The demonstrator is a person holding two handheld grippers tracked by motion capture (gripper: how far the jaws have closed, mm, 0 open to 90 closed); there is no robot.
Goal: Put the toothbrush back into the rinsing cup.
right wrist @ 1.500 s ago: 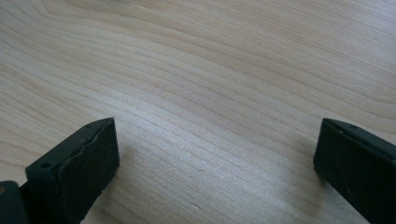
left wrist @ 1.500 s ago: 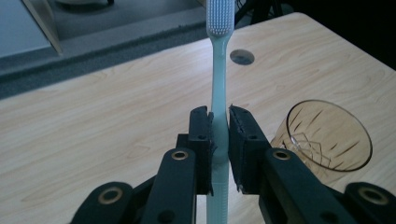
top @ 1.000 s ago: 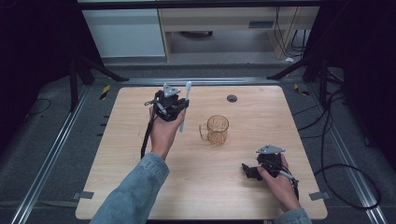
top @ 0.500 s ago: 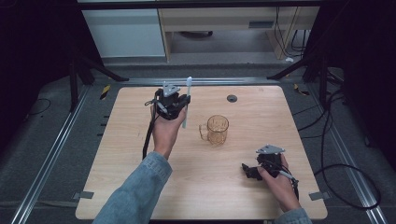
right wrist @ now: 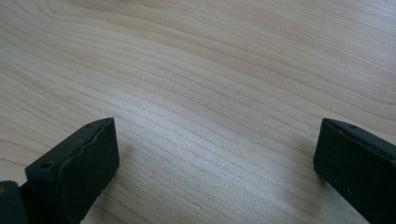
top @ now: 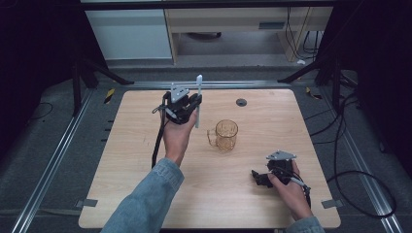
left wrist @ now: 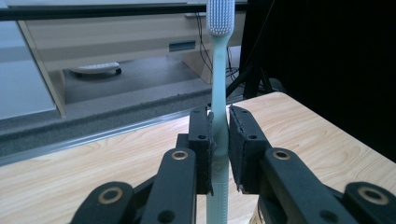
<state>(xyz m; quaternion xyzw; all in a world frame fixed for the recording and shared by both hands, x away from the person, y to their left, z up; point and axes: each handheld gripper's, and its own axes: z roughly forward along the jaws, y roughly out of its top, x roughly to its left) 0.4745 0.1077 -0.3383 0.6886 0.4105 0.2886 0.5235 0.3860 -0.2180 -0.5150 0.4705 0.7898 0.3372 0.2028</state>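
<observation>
Clamped between the pads of the left gripper (top: 187, 108) is a pale toothbrush (top: 198, 99), gripped about its handle and held upright, with the bristled head uppermost. Seen from the left gripper view, the left gripper (left wrist: 219, 140) is closed on the toothbrush (left wrist: 218, 107), both pads being pressed against the handle, and the brush head is seen against the shelving beyond the table. From the high view, the toothbrush is held above the far-left part of the wooden table (top: 145, 160), just left of and a little beyond an amber glass mug (top: 225, 135), from which it is kept apart. The mug is stood upright near the middle of the table, its handle turned toward the left gripper. The right gripper (top: 260, 177) is rested low on the near-right part of the table, well apart from the mug. In the right gripper view, the right gripper (right wrist: 215, 154) is shown with its jaws spread wide, bare wood alone lying between them. A small dark round disc (top: 241, 102) is set in the table surface near the far edge, beyond the mug.
</observation>
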